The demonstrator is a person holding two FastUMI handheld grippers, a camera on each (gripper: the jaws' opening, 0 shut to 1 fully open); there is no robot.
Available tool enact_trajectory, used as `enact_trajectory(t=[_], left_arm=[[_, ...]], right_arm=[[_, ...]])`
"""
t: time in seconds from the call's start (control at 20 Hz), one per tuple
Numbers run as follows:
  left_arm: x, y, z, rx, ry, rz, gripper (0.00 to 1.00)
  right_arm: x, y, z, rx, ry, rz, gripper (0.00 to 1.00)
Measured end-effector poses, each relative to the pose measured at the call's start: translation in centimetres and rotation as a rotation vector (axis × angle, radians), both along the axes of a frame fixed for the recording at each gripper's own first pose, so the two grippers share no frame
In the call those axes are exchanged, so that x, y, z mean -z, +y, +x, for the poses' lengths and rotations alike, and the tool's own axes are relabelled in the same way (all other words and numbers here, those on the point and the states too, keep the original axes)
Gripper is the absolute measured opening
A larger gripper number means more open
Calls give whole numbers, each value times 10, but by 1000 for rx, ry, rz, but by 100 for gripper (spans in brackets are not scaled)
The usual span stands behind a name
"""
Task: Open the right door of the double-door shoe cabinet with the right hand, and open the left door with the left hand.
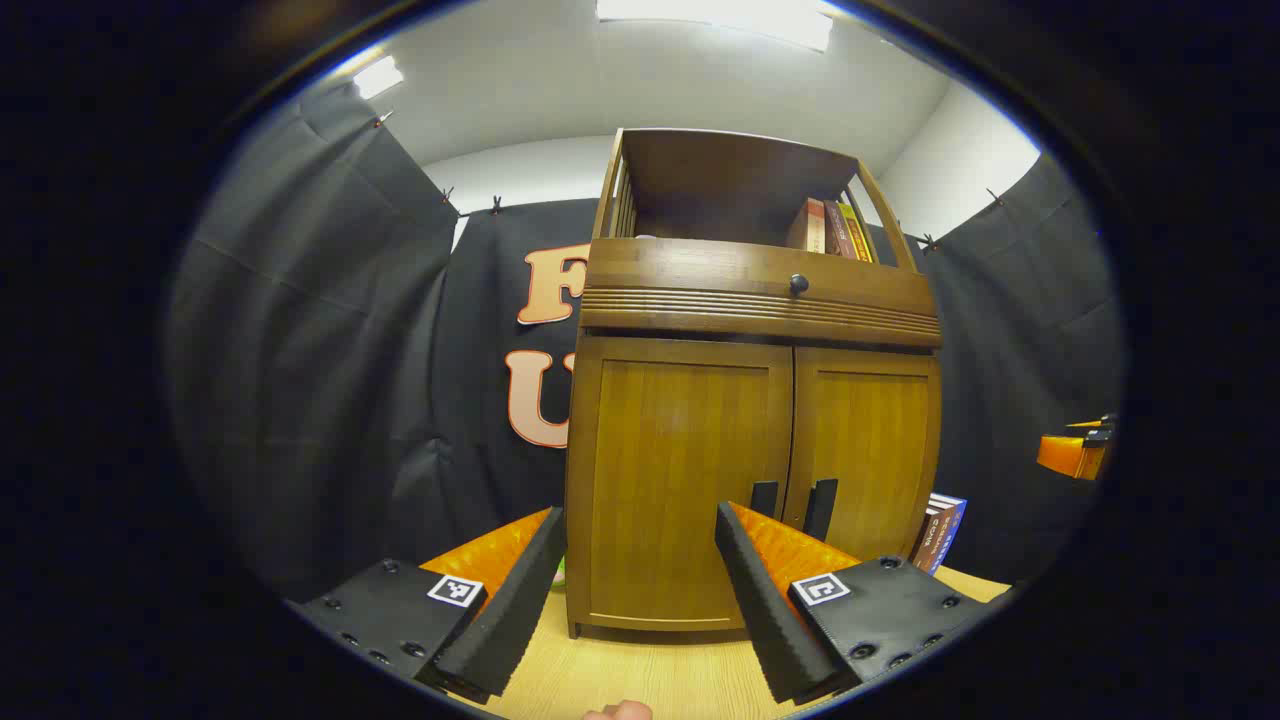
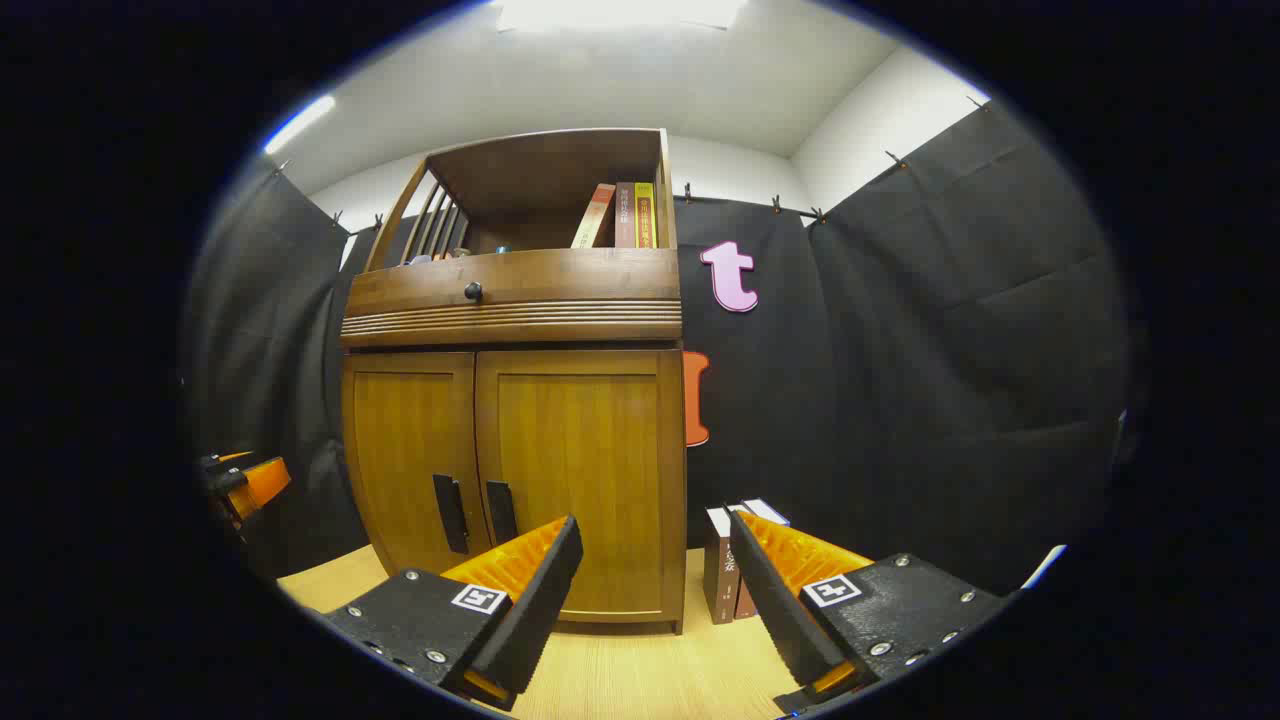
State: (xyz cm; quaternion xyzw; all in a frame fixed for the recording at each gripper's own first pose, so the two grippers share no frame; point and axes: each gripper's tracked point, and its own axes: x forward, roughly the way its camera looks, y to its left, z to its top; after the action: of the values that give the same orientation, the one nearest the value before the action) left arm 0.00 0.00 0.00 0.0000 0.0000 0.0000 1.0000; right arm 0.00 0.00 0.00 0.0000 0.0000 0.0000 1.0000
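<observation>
One shoe cabinet [image 1: 750,480] stands on the desk [image 1: 650,680], both doors shut, two black handles [image 1: 765,497] at the centre seam. My left fingers [image 1: 640,600] and right fingers [image 2: 650,600] gape wide, holding nothing. Right gripper view adds two books [image 2: 725,575] standing beside the cabinet's right edge.

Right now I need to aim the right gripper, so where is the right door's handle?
In the right gripper view, the right door's handle is a dark vertical bar low on the door's inner edge, beside the left door's handle, above the right gripper.
</observation>
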Motion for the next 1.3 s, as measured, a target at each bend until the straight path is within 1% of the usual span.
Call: enact_trajectory(t=[0.05, 0.1, 0.25, 0.4, 0.45, 0.5, 0.55, 0.6, 0.7, 0.75, 0.8, 0.85, 0.95, 1.0, 1.05, 1.1, 1.2, 1.3], left_arm=[[0, -1, 0, 3, -3, -1, 99], [-1, -1, 1, 4, -2, -4, 94], [1, 3, 0, -8, 11, -16, 98], [1, 9, -2, -20, 16, -20, 99], [0, 11, -4, -23, 15, -22, 94], [-1, 13, -4, -27, 14, -27, 99], [-1, 14, -5, -28, 15, -32, 97], [-1, 15, -6, -29, 15, -37, 96], [-1, 17, -7, -33, 17, -31, 95], [-1, 20, -7, -39, 17, -25, 94], [-3, 22, -8, -44, 14, -22, 95], [-4, 24, -9, -47, 12, -24, 96], [-4, 24, -10, -45, 13, -35, 98], [-3, 25, -10, -47, 15, -34, 96], [-3, 27, -11, -51, 15, -30, 94], [-3, 29, -12, -56, 14, -24, 99], [-4, 30, -12, -58, 11, -17, 99], [-3, 33, -12, -63, 10, -15, 98]], right_arm=[[0, 1, 0, -6, -1, -2, 100], [0, 3, 0, -13, 0, -3, 100], [1, 7, 1, -23, 4, 4, 100], [2, 8, 3, -30, 4, 20, 100], [1, 8, 4, -30, 3, 21, 100], [1, 8, 4, -30, 3, 21, 100], [1, 9, 5, -32, 2, 22, 92], [2, 9, 4, -33, 0, 24, 100], [1, 10, 3, -37, -2, 28, 100], [1, 11, 4, -39, -2, 28, 92], [0, 12, 3, -42, -3, 29, 92], [1, 13, 2, -45, -4, 30, 100], [3, 17, 5, -51, -1, 31, 100], [6, 19, 5, -56, 5, 33, 92], [8, 24, 6, -65, 9, 37, 92], [8, 28, 8, -75, 11, 42, 92], [7, 38, 10, -99, 9, 49, 92], [6, 55, 11, -153, 2, 62, 92]])
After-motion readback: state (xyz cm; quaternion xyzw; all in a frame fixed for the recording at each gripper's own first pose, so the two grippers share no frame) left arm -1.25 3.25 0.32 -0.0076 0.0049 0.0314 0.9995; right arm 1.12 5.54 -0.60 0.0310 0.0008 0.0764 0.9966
